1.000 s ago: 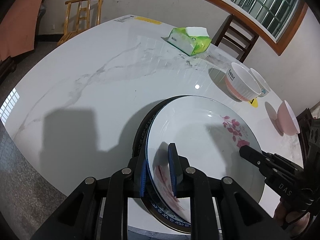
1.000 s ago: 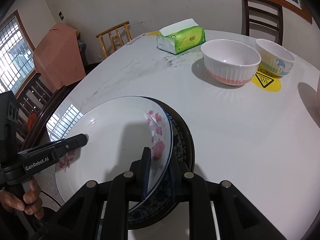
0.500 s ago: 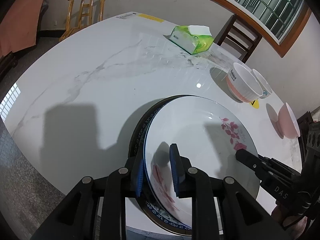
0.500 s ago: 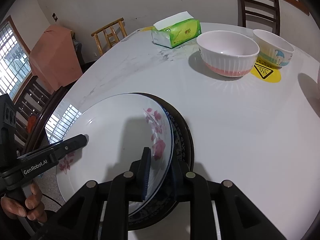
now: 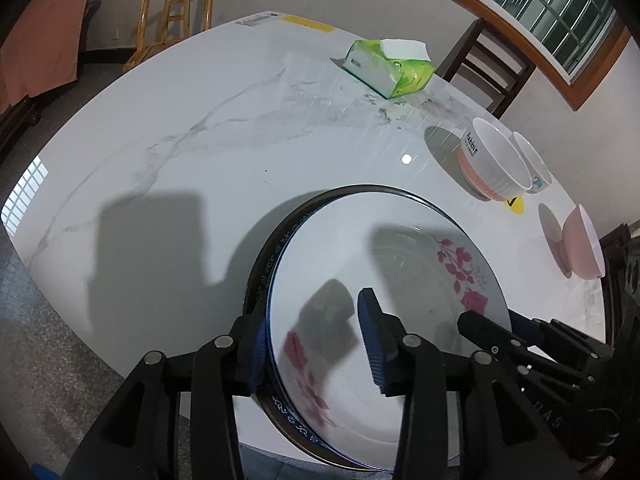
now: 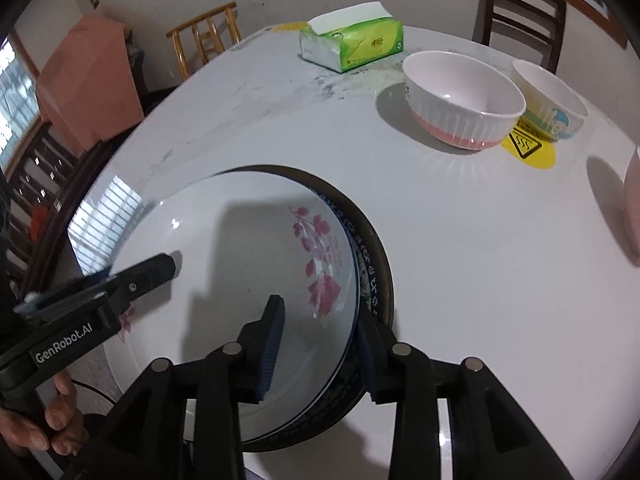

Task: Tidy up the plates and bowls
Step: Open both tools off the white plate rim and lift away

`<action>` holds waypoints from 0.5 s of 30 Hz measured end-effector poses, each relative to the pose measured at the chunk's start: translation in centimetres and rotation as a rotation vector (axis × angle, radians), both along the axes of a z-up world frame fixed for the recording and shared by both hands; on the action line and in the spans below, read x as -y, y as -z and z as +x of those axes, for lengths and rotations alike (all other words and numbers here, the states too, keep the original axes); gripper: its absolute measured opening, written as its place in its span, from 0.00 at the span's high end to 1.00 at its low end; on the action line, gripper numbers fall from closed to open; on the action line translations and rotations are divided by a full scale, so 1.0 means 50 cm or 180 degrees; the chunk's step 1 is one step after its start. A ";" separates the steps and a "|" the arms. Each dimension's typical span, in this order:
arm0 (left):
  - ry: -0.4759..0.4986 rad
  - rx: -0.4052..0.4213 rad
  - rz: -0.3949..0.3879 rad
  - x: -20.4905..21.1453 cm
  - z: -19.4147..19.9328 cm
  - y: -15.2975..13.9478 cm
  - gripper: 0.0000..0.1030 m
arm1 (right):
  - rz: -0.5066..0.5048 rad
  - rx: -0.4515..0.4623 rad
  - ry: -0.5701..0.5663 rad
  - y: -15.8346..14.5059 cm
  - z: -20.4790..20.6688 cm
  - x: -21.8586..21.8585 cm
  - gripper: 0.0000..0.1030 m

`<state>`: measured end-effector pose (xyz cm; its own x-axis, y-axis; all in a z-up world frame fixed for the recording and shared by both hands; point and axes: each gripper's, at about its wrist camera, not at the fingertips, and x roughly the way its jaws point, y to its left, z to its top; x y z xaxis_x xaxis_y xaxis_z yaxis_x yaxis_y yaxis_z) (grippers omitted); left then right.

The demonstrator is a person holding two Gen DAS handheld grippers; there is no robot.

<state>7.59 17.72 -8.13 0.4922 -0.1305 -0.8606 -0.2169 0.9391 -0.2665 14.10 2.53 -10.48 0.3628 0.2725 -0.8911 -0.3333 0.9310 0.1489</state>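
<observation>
A white plate with pink flowers (image 5: 400, 280) (image 6: 248, 256) lies stacked on a dark blue-patterned plate (image 5: 266, 264) (image 6: 376, 280) near the table's front edge. My left gripper (image 5: 316, 340) straddles the plates' left rim, its jaws parted. My right gripper (image 6: 320, 344) straddles the right rim, its jaws also parted. A white bowl with a pink base (image 5: 496, 164) (image 6: 460, 96), a cartoon bowl (image 6: 552, 104) and a pink bowl (image 5: 580, 248) stand further right.
A green tissue pack (image 5: 388, 64) (image 6: 352, 44) lies at the far side of the white marble table (image 5: 200, 140). A yellow warning sticker (image 6: 528, 148) is on the tabletop. Wooden chairs (image 5: 176, 12) stand around the table.
Both grippers have widened their jaws around the white plate's rim, which they clamped before. The plate now rests lower on the dark plate.
</observation>
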 end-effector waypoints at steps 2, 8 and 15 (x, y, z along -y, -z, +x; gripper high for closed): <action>-0.0003 -0.0005 0.0005 0.000 0.000 -0.001 0.61 | -0.0117 -0.0023 -0.0055 -0.001 0.000 -0.010 0.65; 0.0087 -0.0048 0.0133 0.010 0.004 -0.003 0.59 | -0.0323 -0.0087 -0.0143 -0.007 0.005 -0.023 0.65; 0.0168 -0.0034 0.0410 0.025 0.009 -0.008 0.57 | -0.0342 0.0060 -0.0204 -0.035 0.001 -0.020 0.65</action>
<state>8.05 16.46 -7.72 0.4785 -0.0441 -0.8770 -0.1684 0.9756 -0.1410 14.13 3.54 -8.74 0.3645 0.1990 -0.9097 -0.3945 0.9179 0.0427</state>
